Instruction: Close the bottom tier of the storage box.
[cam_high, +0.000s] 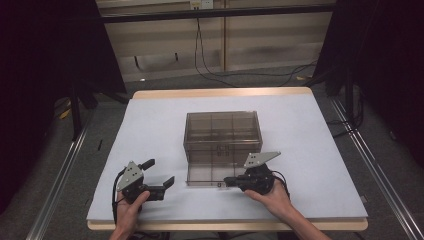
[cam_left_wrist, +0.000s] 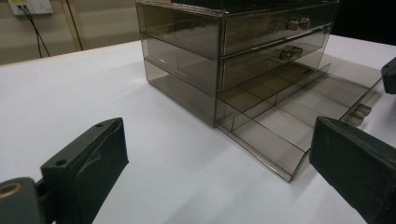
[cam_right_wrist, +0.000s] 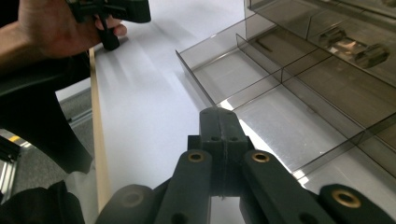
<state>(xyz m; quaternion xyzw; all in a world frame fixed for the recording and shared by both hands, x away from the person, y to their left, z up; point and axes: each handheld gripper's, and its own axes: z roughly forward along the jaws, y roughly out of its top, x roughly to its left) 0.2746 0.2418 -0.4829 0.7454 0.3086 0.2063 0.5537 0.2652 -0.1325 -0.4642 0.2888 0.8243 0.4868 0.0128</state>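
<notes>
A smoky see-through drawer cabinet (cam_high: 222, 131) stands mid-table on the white mat. Its bottom drawer (cam_high: 212, 175) is pulled out toward me, showing empty divided compartments (cam_left_wrist: 289, 116). My right gripper (cam_high: 227, 181) is shut, its tips at the drawer's front wall near the small handle (cam_left_wrist: 359, 112). In the right gripper view the jaws (cam_right_wrist: 219, 121) are pressed together with nothing between them, just before the drawer (cam_right_wrist: 280, 102). My left gripper (cam_high: 161, 171) stands open on the mat, left of the drawer and apart from it, with nothing between its wide jaws (cam_left_wrist: 217, 140).
The two upper drawers (cam_left_wrist: 261, 32) are closed. The white mat (cam_high: 150, 125) covers the wooden table, whose front edge (cam_high: 225, 224) lies just behind my hands. Dark stands and cables stand on the floor beyond the table.
</notes>
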